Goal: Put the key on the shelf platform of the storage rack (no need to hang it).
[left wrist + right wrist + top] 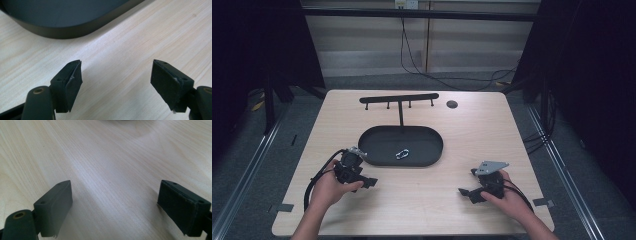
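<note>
Carabiner (402, 154), small and silvery, lies flat inside the black oval tray (377, 136), slightly right of the tray's middle, touching nothing else. Tray sits on the light wood table (472, 130) around its centre.

Left of the tray: left gripper (368, 182) held in the person's left hand (329, 189), just off the tray's near-left rim. Jaws stand wide apart, nothing between them, low over bare table. Its cable (312, 186) loops out to the left of the hand. In the left gripper view the two black pads (72, 82) are spread, wood grain showing between them, and the tray's curved dark wall (62, 31) crosses the top of that view, close ahead of the jaws.

Behind the tray: a black rack (399, 98), a horizontal bar with short pegs on a thin post that rises from the tray's far rim. Right of the rack's bar, a small dark round spot (452, 104) on the table; cannot tell what it is.

Right of the tray: right gripper (466, 192) in the right hand (508, 200), near the tray's near-right side but clearly apart from it, grey three-cornered plate (492, 166) on top. Jaws spread, empty. Right gripper view: both pads (56, 207) far apart over plain wood.
</note>
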`<state>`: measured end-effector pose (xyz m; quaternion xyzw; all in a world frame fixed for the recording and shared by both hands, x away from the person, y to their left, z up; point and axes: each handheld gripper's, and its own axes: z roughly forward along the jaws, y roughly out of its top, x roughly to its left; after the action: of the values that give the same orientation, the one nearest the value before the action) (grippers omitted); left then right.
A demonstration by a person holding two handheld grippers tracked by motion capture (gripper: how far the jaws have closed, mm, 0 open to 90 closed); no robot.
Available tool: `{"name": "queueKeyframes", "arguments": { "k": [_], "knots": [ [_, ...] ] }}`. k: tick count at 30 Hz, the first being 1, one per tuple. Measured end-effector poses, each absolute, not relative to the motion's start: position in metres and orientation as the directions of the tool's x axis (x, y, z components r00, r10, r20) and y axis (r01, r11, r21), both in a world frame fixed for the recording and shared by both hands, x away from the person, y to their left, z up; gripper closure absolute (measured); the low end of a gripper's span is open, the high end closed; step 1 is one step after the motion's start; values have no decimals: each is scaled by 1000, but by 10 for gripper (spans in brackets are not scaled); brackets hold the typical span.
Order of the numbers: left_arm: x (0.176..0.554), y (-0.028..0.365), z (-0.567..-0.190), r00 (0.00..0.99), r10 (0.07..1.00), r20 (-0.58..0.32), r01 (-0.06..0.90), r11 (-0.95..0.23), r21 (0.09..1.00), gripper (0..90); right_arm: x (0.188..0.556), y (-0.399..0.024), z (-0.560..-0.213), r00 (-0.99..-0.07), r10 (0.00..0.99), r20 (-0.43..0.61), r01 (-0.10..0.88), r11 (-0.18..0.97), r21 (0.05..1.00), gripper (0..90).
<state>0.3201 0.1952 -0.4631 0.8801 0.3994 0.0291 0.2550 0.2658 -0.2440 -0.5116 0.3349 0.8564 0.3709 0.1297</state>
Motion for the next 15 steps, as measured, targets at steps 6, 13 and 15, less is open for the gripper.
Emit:
{"name": "queueKeyframes", "arguments": {
  "k": [6,13,15],
  "knots": [
    [317,202,-468,670,726,-154,695,-540,475,250,266,-244,-512,-742,670,27,479,500,722,119],
    [313,212,-473,656,743,-133,698,-529,483,250,265,-244,-511,-738,674,28,482,499,720,119],
    [312,214,-473,658,742,-129,694,-530,488,249,265,-244,-511,-738,674,27,482,499,720,119]
  ]
}}
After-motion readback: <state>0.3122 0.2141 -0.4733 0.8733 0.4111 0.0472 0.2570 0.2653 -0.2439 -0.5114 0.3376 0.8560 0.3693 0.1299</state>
